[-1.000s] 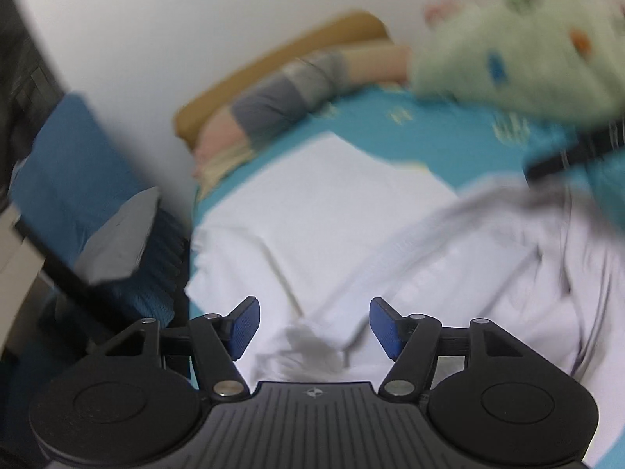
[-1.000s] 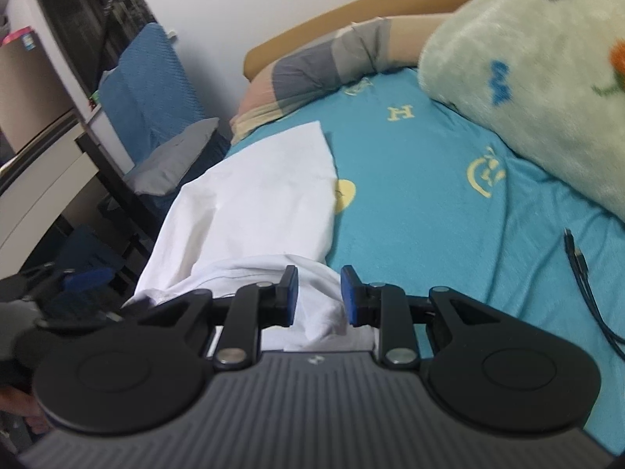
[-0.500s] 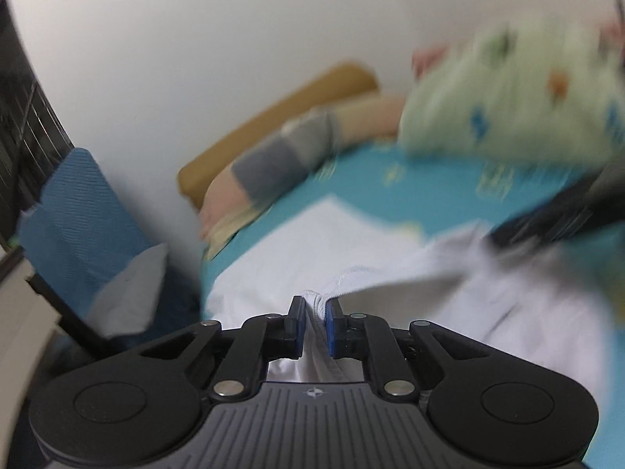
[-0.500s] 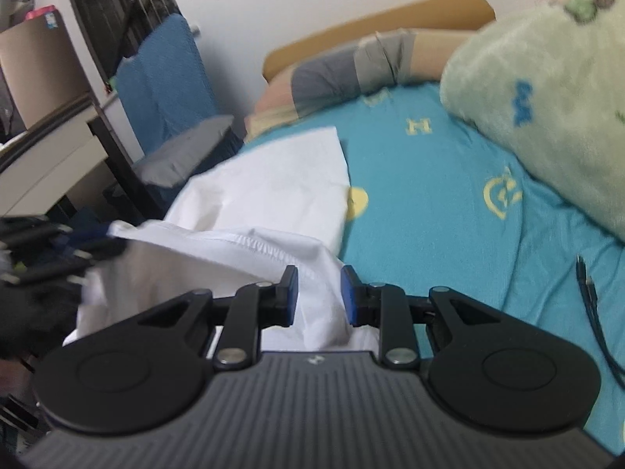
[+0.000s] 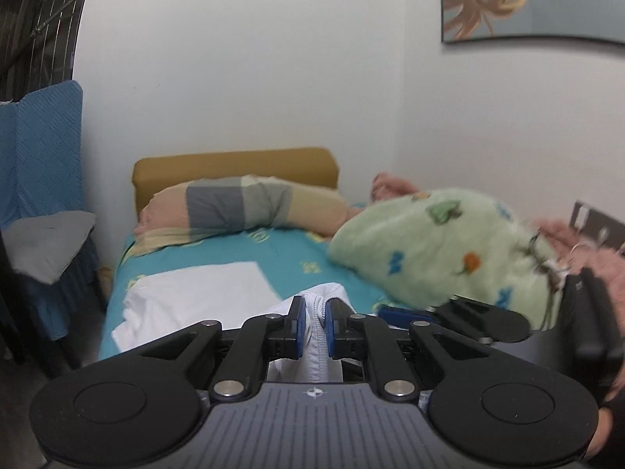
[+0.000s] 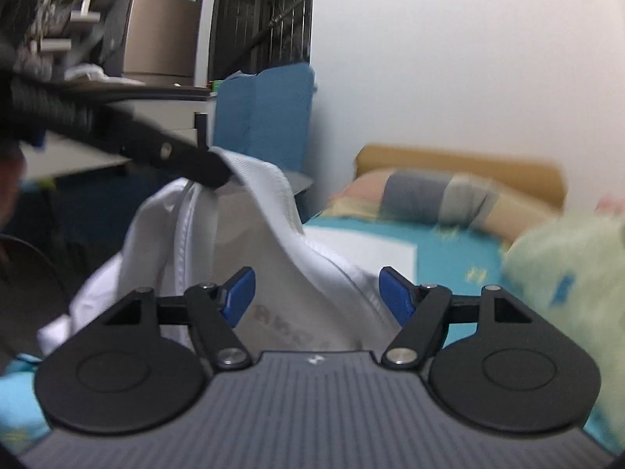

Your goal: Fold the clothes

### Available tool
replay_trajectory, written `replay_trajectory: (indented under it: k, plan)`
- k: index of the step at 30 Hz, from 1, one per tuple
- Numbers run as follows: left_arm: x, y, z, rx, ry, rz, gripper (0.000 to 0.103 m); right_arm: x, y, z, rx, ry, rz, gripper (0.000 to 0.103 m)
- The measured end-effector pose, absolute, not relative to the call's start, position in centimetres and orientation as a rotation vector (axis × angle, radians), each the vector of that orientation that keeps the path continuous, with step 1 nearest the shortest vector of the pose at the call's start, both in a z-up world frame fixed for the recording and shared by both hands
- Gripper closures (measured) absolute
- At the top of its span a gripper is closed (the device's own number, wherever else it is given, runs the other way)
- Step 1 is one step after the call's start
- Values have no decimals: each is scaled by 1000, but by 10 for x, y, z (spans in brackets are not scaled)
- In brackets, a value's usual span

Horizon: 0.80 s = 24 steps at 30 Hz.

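Observation:
My left gripper (image 5: 313, 318) is shut on the ribbed collar of a white shirt (image 5: 317, 336) and holds it up off the bed. In the right wrist view that gripper (image 6: 218, 178) comes in from the upper left, and the shirt (image 6: 281, 269) hangs from it in front of me. My right gripper (image 6: 316, 289) is open, its blue pads either side of the hanging cloth without pinching it. A folded white cloth (image 5: 195, 293) lies flat on the teal bed sheet (image 5: 281, 250).
A patchwork pillow (image 5: 242, 205) lies against the tan headboard (image 5: 234, 164). A green fleece blanket (image 5: 441, 246) is heaped on the bed's right side. A blue covered chair (image 5: 39, 179) stands left of the bed. Shelves with a cardboard box (image 6: 160, 23) are at the left.
My left gripper closed on the shirt collar and lifted it high. My right gripper, shut on the shirt before, has opened and let go. Both views have tilted up toward the wall.

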<state>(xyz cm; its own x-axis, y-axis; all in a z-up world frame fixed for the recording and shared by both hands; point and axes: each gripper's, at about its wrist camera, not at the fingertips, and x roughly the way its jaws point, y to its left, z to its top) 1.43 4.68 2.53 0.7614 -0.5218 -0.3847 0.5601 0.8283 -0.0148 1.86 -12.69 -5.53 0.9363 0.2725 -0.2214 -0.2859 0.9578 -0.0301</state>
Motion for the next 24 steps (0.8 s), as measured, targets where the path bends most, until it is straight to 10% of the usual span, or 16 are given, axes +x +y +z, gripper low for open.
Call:
replay_trajectory:
  k: [7, 18, 24]
  plan:
    - [2, 42, 28, 64, 337, -622, 92, 16, -157, -16, 129, 186, 124, 16]
    - [-6, 76, 47, -110, 254, -518, 93, 33, -196, -81, 268, 734, -46, 19]
    - [-3, 93, 54, -144, 253, -471, 93, 5, -210, -56, 332, 730, 31, 19]
